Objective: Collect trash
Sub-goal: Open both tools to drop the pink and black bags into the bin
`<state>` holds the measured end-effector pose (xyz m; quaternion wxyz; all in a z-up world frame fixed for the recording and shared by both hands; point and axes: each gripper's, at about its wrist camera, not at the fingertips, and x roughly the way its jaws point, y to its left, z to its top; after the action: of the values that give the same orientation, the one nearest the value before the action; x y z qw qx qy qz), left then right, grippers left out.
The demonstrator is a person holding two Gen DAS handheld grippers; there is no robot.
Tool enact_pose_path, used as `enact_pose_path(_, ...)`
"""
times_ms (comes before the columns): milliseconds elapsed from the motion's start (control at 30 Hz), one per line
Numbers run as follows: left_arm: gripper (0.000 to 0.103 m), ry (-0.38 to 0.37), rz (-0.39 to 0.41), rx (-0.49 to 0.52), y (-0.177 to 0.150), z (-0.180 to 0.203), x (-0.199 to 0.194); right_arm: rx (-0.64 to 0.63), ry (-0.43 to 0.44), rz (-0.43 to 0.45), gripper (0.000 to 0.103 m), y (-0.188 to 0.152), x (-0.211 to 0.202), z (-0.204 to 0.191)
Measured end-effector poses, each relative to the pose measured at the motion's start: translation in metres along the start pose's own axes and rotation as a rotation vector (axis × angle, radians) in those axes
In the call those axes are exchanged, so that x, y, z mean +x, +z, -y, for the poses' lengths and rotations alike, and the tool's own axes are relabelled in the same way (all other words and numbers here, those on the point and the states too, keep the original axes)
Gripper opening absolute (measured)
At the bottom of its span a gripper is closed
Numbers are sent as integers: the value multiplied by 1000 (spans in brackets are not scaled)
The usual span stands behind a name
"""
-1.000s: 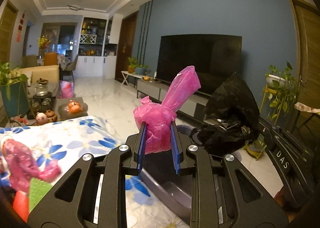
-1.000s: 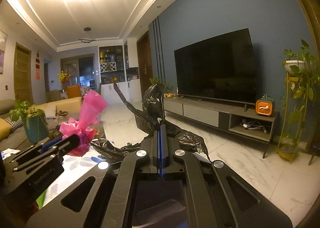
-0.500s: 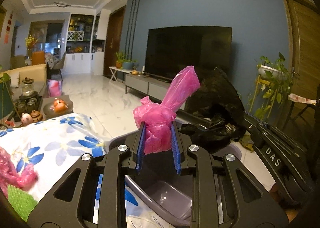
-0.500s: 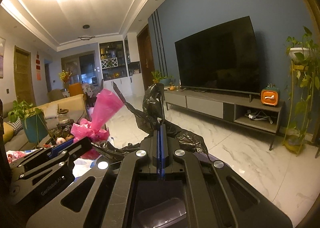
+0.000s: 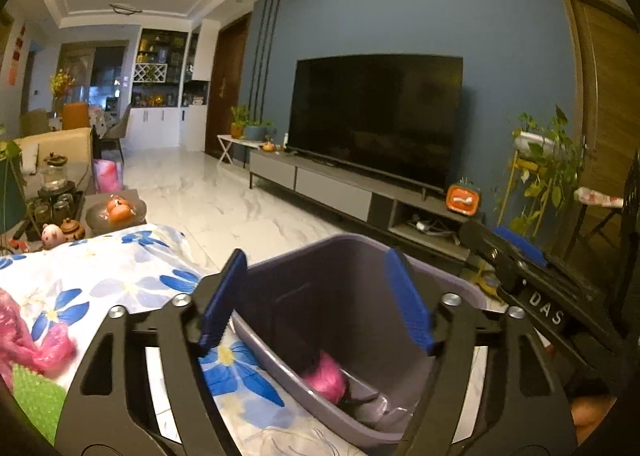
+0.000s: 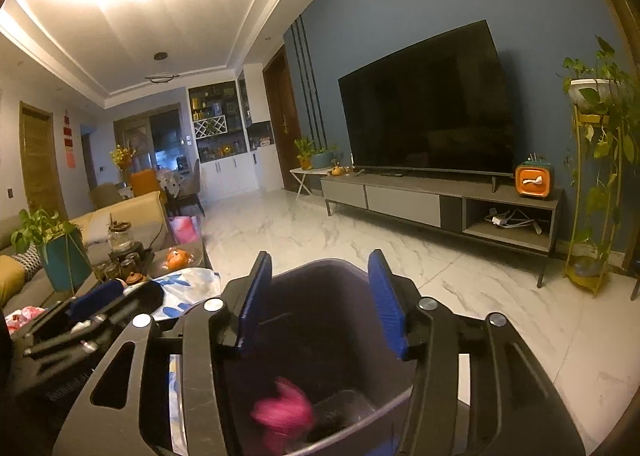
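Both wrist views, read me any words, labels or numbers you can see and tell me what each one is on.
"DAS": white letters on the body of the right gripper, seen in the left wrist view.
Lettering on the side of the left gripper, in the right wrist view: too dark and blurred to read.
Red hangings on the far wall beside the door: too small to read.
Nothing else legible.

One bin (image 5: 448, 284), two pink bags (image 5: 324, 376)

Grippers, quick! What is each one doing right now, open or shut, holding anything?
Left gripper: open, jaws just opened, empty; the pink bag lies in the grey bin.
Right gripper: open, jaws just opened, holding nothing.
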<state>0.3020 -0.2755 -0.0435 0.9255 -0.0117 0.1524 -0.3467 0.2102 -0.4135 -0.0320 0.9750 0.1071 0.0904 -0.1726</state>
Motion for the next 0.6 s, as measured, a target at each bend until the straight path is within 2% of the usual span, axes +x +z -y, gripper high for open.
enact_pose_path(267, 88, 161, 34, -44, -2, -12, -56, -32, -26, 34, 79, -1, -35, -11)
enact_pose_path(333, 90, 203, 40, -45, -5, -15, -74, -40, -26, 46, 83, -2, -49, -18)
enact_pose_path(600, 92, 363, 55, -58, -23, -37, -158, -89, 8, 80, 86, -8, -96, -49)
